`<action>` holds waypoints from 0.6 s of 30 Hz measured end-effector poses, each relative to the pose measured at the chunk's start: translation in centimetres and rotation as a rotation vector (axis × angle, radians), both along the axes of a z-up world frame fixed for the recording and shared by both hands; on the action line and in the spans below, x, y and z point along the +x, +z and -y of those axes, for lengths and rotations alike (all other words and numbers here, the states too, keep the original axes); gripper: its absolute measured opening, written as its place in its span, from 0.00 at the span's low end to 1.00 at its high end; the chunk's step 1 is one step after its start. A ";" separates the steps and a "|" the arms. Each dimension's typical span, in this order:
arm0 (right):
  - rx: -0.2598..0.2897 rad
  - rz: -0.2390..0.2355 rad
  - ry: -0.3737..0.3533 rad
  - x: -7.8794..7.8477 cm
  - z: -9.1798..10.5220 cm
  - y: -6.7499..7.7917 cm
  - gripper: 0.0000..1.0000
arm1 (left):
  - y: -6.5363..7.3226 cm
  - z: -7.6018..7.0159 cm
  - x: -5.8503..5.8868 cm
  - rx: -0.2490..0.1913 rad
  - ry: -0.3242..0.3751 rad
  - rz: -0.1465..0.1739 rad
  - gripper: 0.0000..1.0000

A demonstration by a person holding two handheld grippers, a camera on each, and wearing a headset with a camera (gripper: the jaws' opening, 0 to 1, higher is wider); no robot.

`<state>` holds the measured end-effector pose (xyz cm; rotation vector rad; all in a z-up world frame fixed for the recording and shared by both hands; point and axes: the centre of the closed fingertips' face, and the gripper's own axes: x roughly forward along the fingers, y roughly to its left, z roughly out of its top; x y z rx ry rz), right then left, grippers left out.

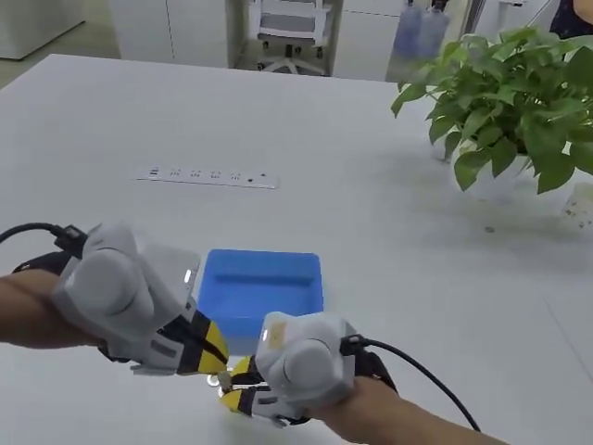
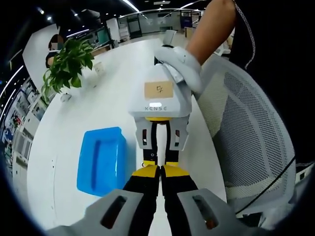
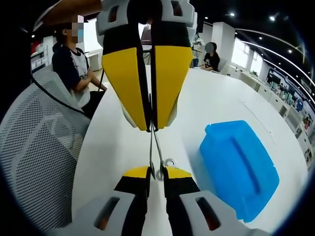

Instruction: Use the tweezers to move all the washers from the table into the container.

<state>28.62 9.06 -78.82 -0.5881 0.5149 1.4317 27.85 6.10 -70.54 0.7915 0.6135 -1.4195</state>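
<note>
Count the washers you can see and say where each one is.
1. The washer lies on the table beside the tweezers, close to the right claw, on the blue container side. More may be hidden from view.

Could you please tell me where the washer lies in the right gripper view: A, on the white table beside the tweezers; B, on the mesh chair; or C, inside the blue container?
A: the washer lies on the white table, close beside the tweezers and outside the blue container.
</note>
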 end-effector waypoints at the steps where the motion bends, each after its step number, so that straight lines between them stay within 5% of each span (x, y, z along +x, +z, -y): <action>1: 0.000 -0.003 0.002 0.0 -0.1 -0.1 0.12 | 0.0 -0.1 0.0 0.001 0.002 -0.001 0.06; 18: 0.000 -0.019 -0.013 0.2 -0.4 -0.7 0.12 | -0.5 -0.1 0.8 -0.003 0.018 -0.011 0.06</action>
